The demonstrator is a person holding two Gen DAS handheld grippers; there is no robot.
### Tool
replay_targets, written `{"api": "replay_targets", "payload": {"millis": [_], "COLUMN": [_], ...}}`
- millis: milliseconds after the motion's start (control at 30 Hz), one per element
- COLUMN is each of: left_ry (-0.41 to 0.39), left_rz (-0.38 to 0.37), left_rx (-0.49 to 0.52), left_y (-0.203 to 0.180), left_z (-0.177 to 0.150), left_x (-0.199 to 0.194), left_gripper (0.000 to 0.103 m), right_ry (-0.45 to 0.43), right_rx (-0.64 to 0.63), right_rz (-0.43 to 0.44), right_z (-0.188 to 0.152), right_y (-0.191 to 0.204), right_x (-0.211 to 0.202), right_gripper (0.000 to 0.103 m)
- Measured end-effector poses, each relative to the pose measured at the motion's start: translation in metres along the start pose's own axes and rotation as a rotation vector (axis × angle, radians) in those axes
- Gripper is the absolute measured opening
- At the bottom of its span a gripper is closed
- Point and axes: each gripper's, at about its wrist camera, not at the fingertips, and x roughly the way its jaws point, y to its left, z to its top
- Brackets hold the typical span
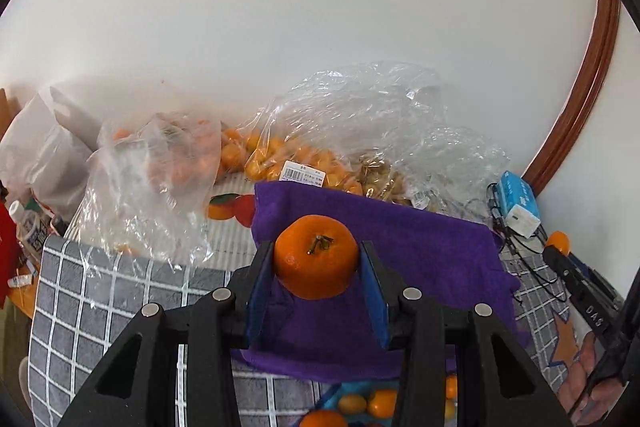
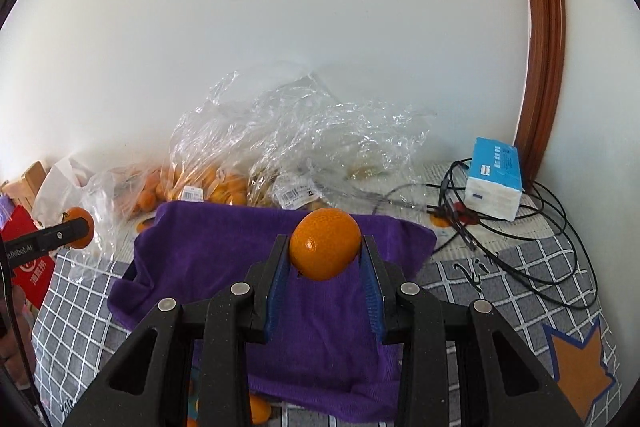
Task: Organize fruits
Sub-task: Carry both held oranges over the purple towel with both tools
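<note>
Two mandarins are held up above the table, one in each gripper. Left gripper [image 1: 316, 259] has its blue-padded jaws closed narrowly on a round, dimpled mandarin [image 1: 316, 255], whose woody stem end faces the camera, so its short axis runs toward the lens. Right gripper [image 2: 325, 253] clamps a second mandarin [image 2: 325, 243], a glossy oval with its long axis lying across, pad to pad; its stem is hidden. Below both lies one fuzzy purple towel [image 1: 420, 247], rumpled over a grey cloth [image 1: 100, 299] with a white grid. Behind it sit three crinkled clear plastic bags [image 2: 304, 131] holding many small orange fruits, too many to count. One blue-and-white tissue pack [image 2: 494, 183] rests among black cables [image 2: 540, 227].
</note>
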Motion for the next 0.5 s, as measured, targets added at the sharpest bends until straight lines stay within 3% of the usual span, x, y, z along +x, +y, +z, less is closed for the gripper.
{"api": "replay_targets", "payload": {"millis": [267, 500], "left_ry": [0.039, 0.08], "left_rz": [-0.004, 0.008], "left_rx": [0.0, 0.034], "left_y": [-0.005, -0.008], "left_z": [0.006, -0.008], "left_x": [0.046, 0.083], "left_gripper": [0.04, 0.04], "right_ry": [0.041, 0.121], "right_rx": [0.003, -0.025], "right_rz": [-0.015, -0.037], "right_z": [0.002, -0.014], "right_y": [-0.003, -0.004], "right_x": [0.037, 0.074], "right_gripper": [0.035, 0.035]}}
